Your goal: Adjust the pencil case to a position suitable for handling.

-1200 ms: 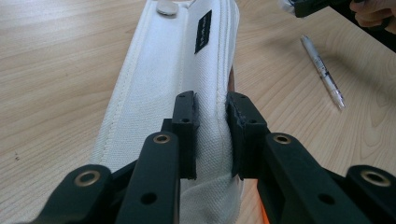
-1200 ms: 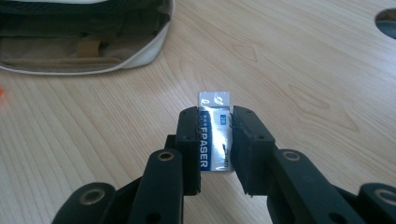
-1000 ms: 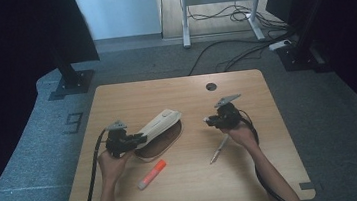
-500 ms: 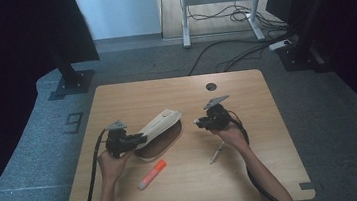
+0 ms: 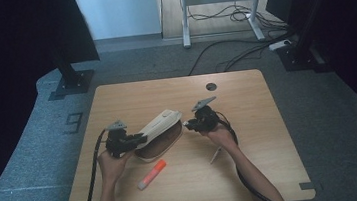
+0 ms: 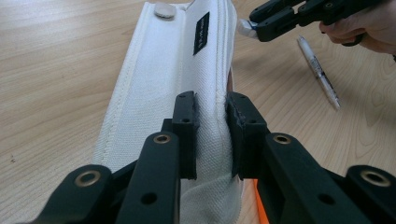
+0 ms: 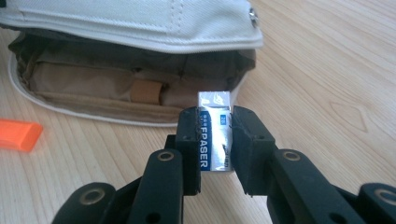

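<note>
Left gripper [image 6: 212, 140] fingers [image 6: 186, 133] clamp the white pencil case [image 5: 157, 133] flap. Right gripper [image 7: 215, 140] fingers pinch one eraser [image 7: 215, 133] just beside the case's open mouth. One orange marker [image 5: 152, 174] and one pen [image 5: 216, 154] lie near the case on the bench [image 5: 246, 98].

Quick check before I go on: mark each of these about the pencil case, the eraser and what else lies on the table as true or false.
1. The left gripper clamps the flap of the white pencil case. True.
2. The right gripper is empty. False: it holds an eraser.
3. The pencil case is closed. False: its flap is lifted and the brown inside shows.
4. An orange marker lies on the table near the case. True.
5. The pen is inside the case. False: it lies on the table.
</note>
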